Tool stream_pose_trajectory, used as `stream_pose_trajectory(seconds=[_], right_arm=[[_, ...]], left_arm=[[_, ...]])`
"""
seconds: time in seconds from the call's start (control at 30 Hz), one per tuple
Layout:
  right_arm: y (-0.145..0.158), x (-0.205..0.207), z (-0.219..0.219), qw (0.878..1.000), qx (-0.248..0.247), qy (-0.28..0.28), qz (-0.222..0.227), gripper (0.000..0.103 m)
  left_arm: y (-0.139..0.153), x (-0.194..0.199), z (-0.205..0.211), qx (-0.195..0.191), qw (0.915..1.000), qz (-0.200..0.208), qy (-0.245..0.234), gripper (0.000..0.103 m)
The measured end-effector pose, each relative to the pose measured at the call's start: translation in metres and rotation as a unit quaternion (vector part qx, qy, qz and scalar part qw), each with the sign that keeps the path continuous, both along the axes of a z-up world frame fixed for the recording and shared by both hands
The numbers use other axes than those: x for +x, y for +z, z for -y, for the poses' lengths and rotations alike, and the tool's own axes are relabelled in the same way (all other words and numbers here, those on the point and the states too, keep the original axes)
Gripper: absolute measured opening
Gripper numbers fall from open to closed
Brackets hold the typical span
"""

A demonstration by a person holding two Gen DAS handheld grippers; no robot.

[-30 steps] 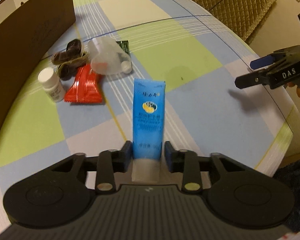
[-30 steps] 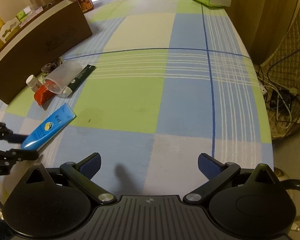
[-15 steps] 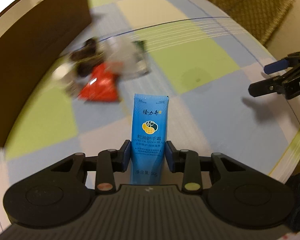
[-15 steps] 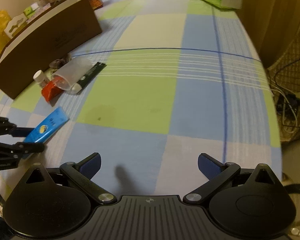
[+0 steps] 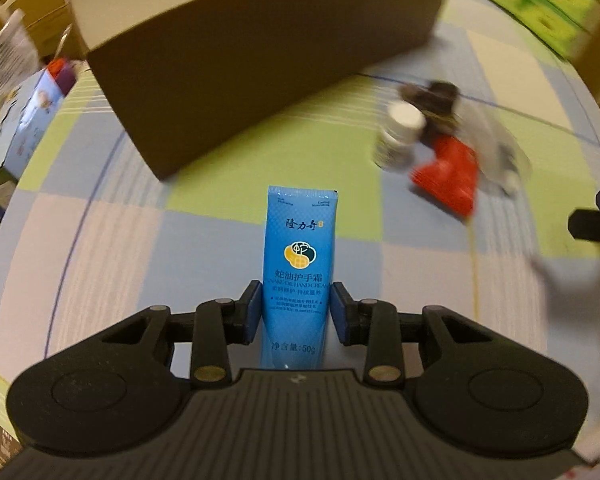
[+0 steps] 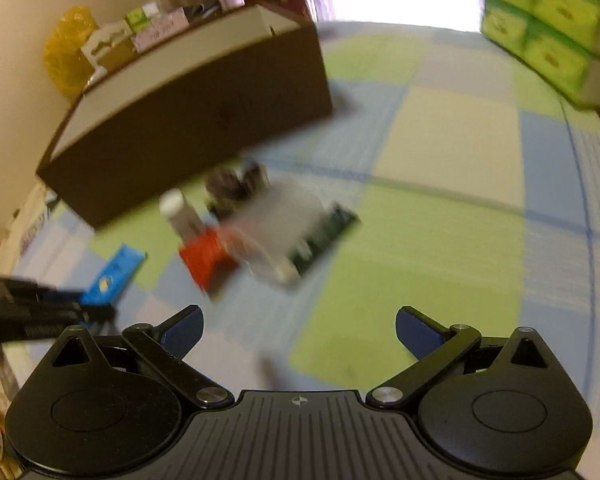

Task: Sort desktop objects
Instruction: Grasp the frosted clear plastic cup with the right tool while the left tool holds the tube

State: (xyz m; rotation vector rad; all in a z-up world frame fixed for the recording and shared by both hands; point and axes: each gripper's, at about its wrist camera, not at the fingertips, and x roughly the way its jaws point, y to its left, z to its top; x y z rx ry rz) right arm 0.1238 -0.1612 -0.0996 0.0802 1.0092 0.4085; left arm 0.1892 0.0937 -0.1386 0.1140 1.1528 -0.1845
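Now left tongs [image 5: 296, 310] clamp blue tube [image 5: 299, 264]; right tongs [image 6: 298, 330] spread wide, empty.

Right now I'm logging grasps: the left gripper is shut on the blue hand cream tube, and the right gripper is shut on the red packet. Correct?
Not quite. The left gripper is indeed shut on the blue hand cream tube, but the right gripper is open and holds nothing. The right wrist view shows the red packet lying on the table among the other items.

Checked tablecloth [image 6: 452, 240] — brown box [image 6: 204, 136], white bottle [image 5: 400, 136], red packet [image 5: 448, 178] on it
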Motion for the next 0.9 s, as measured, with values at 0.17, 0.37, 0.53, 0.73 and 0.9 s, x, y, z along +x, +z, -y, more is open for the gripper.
stream_pose_trajectory(seconds=[0.17,0.37,0.53,0.73,0.9], right_arm=[[0.002,0.036,-0.018,0.999,0.032,-0.034,-0.001,0.096],[-0.01,0.068,-0.029,0.996,0.032,-0.073,-0.026,0.074],[-0.023,0.077,-0.037,0.997,0.016,-0.068,-0.031,0.056],[-0.023,0.057,-0.044,0.999,-0.044,0.015,0.002,0.051],[-0.025,0.03,-0.035,0.996,-0.063,0.068,0.017,0.051]], left_arm=[[0.001,0.018,-0.005,-0.001,0.9997,-0.007,0.021,0.031],[0.0,0.022,-0.01,-0.008,0.9998,-0.007,0.018,0.031],[0.0,0.022,-0.011,-0.012,0.9998,-0.007,0.014,0.031],[-0.001,0.022,-0.009,-0.009,0.9999,-0.006,0.006,0.031],[-0.001,0.022,-0.006,-0.002,1.0,-0.006,0.0,0.031]])
